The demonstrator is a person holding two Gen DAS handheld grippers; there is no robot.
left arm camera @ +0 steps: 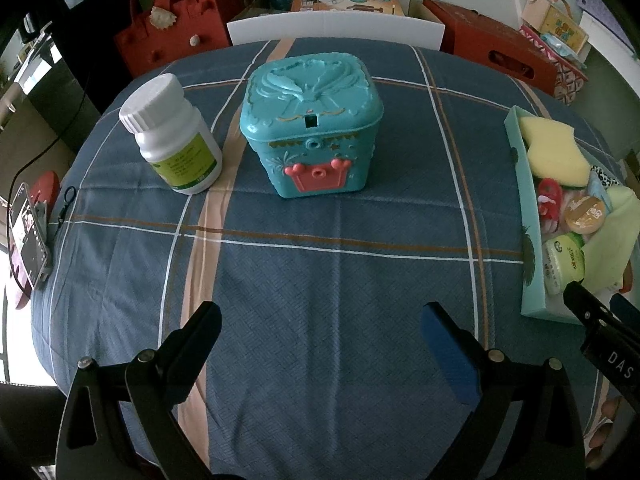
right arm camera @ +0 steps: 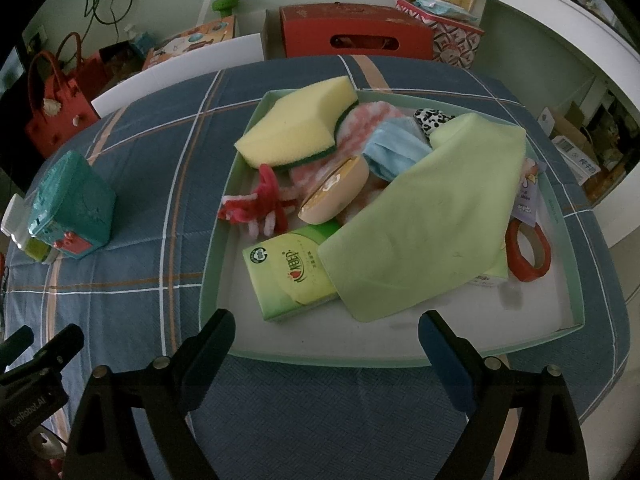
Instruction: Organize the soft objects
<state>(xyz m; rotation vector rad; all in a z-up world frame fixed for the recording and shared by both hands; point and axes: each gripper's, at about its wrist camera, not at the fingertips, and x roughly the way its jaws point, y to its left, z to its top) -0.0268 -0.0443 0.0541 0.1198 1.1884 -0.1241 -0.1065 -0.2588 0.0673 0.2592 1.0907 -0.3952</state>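
Left gripper [left arm camera: 320, 332]: fingers spread wide, holding nothing, above bare checked tablecloth [left arm camera: 320, 248]; only its tip shows in the right wrist view, at the lower left edge.
Right gripper [right arm camera: 326, 336]: fingers spread wide, holding nothing, at the near rim of the tray [right arm camera: 216, 264]; in the left wrist view only a dark part of it shows at the right edge.
Tray: shallow, pale green rim, white floor, on the right side of the table; cut off by the frame edge in the left wrist view.
Green cloth [right arm camera: 436, 216]: draped over the middle of the pile, hiding whatever lies under it.
Sponge [right arm camera: 296, 124]: yellow with a green underside, at the far left corner, resting on a pink fluffy cloth [right arm camera: 368, 118].
Face mask [right arm camera: 394, 150]: blue, partly tucked under the green cloth.
Spotted item [right arm camera: 432, 118]: black and white, mostly hidden; cannot tell what it is.
Tissue pack [right arm camera: 288, 276]: green, its right end under the cloth.
Round tin [right arm camera: 336, 190]: tilted on its edge against the pile.
Red fuzzy wire [right arm camera: 256, 206]: by the tray's left wall.
Tape roll [right arm camera: 528, 250]: red, right side, partly behind the cloth.
Teal box [left arm camera: 312, 124]: lid shut, mid-table, well apart from the tray.
White bottle [left arm camera: 172, 136]: just left of the box; nearly hidden behind it in the right wrist view.
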